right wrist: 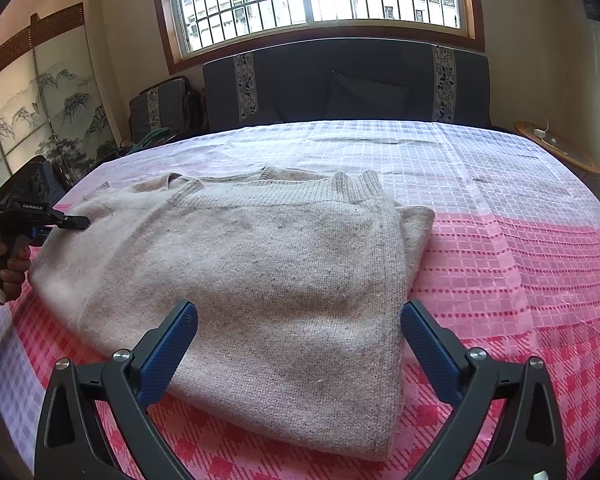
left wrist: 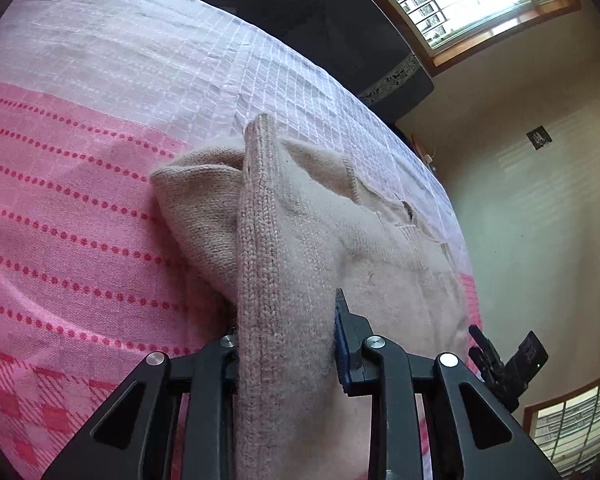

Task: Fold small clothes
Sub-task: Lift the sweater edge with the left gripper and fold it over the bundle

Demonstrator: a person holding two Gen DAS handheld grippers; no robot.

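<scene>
Crowding the left claw [left wrist: 286, 344], sweater [right wrist: 260, 256] covers bedspread [right wrist: 520, 264].

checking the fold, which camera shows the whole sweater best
The right wrist view: the sweater lies nearly whole on the bedspread, folded edge and neckline visible. The left wrist view shows only a close-up ridge of knit pinched in the left gripper, hiding its outline.

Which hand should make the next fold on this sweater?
Probably left: the left gripper already pinches a ribbed edge of the sweater, lifted off the bedspread. The right gripper hovers open, holding nothing.
</scene>
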